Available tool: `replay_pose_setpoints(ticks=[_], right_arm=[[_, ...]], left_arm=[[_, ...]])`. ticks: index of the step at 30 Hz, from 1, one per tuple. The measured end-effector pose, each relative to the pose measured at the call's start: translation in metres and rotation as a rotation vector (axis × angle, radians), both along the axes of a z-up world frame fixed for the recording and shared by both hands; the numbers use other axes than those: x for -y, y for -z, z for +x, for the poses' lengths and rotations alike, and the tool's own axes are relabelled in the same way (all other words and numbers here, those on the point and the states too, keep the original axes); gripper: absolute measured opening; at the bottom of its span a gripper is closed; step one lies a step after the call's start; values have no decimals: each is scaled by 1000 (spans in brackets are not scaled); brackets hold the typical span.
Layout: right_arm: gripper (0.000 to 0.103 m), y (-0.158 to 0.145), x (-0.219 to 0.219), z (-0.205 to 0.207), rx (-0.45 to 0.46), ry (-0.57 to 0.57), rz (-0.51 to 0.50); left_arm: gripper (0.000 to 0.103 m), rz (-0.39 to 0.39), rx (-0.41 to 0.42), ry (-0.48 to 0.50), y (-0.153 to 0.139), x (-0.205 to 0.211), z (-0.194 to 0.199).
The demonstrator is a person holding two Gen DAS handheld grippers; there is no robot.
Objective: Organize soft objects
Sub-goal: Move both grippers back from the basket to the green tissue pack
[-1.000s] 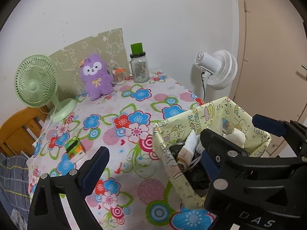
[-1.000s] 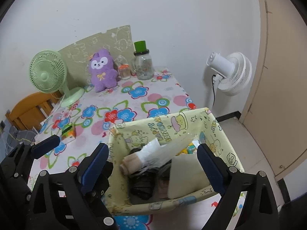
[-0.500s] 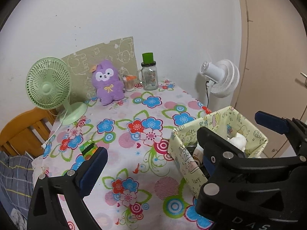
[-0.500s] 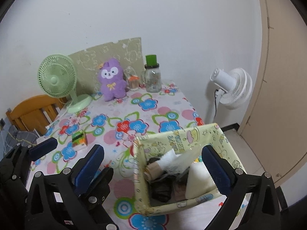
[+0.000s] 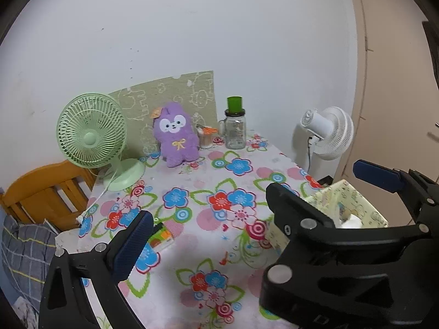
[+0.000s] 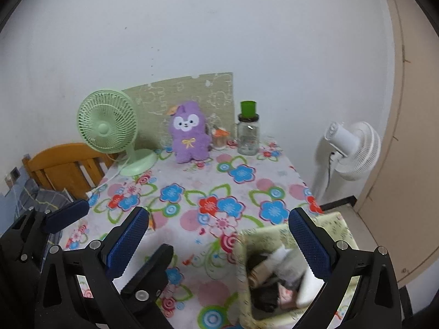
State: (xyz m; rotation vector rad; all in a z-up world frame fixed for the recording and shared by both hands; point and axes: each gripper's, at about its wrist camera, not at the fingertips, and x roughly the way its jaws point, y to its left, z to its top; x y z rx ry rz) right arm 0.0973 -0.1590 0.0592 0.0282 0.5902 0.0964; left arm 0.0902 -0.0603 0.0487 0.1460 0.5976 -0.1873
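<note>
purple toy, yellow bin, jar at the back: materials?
Purple toy: plush, fuzzy matte pile, stitched face. Yellow bin: looks like printed fabric or coated cloth; its walls bow. Jar: clear and glossy, glass or hard plastic, with a green plastic-looking top.

Fabric bin (image 6: 338, 226) contents blurred, near edge behind right claw (image 6: 218, 241)
</note>
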Motion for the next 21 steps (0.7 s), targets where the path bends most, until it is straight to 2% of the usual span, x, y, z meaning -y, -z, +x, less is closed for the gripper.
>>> replay_pose_setpoints(ticks=[9, 21], right_arm=[[103, 7, -32, 44, -29, -47, 9], [103, 48, -62, 99, -85, -72, 8]], left_arm=[[102, 6, -23, -68, 6, -29, 37], [102, -5, -109, -127, 46, -61, 93]])
